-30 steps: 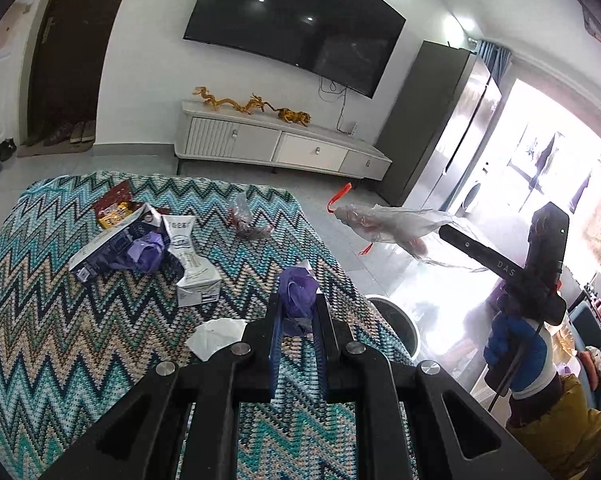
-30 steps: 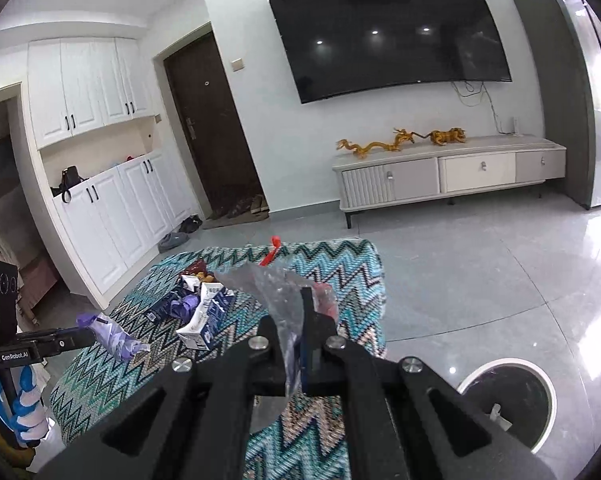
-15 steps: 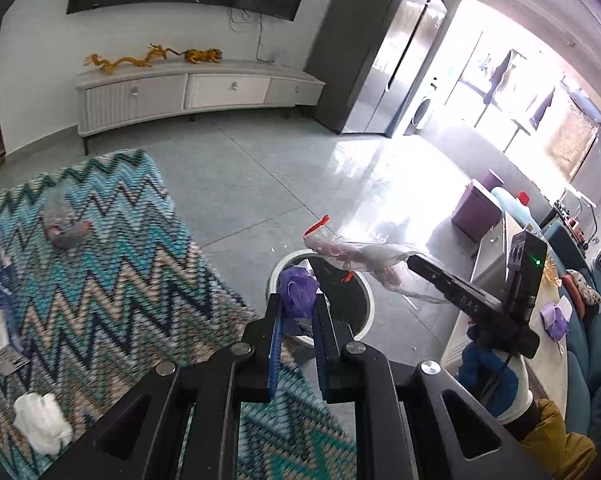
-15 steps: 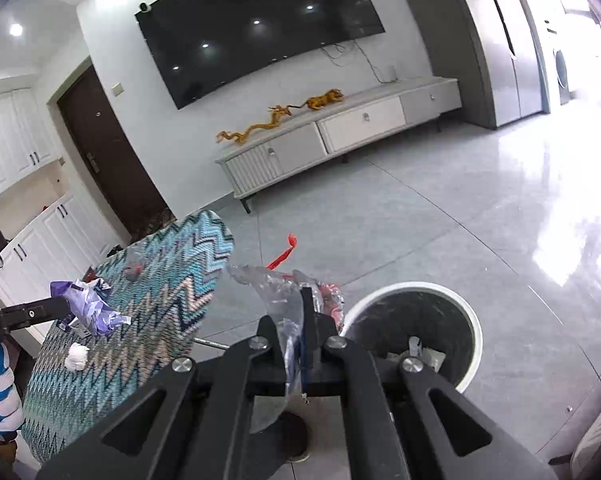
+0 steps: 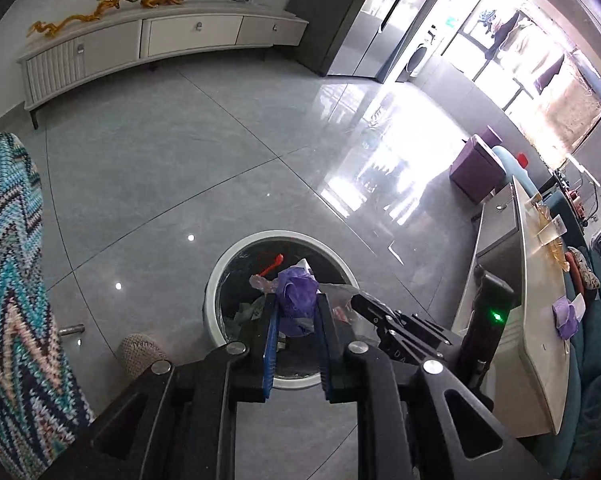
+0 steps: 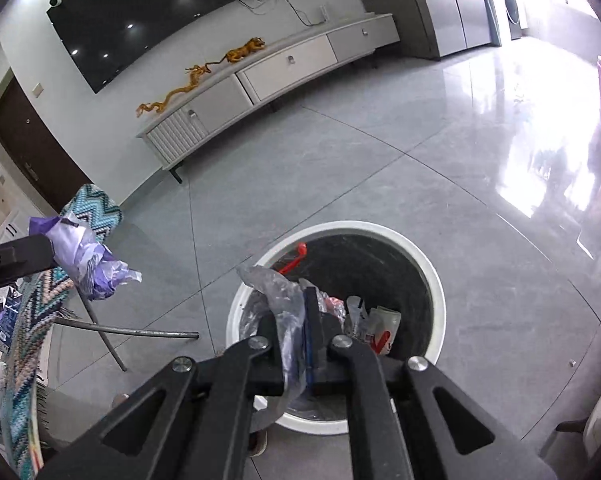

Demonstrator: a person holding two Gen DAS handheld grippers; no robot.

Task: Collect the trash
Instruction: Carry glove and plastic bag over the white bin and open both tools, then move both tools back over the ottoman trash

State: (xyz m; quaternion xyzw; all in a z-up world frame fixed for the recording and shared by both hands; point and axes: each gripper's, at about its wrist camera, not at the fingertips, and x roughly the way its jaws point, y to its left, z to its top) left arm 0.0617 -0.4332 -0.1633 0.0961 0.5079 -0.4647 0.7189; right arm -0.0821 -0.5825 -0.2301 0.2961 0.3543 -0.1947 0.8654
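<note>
Lighting: strong daylight from the windows (image 5: pixel 540 64) at right, blown out to white; broad glare on the glossy floor (image 5: pixel 380 152). Ceiling spots mirrored in the television (image 6: pixel 160 12). Heavy fisheye bending, dark vignetted corners; focus generally sharp.

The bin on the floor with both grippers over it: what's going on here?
A person is clearing trash with two handheld grippers. The left gripper has a crumpled purple wrapper between its fingers, and its jaws have just been opening. The right gripper is shut on a clear plastic bag. Both hang above the round white bin, which already has some trash inside. Nothing has dropped yet.
</note>
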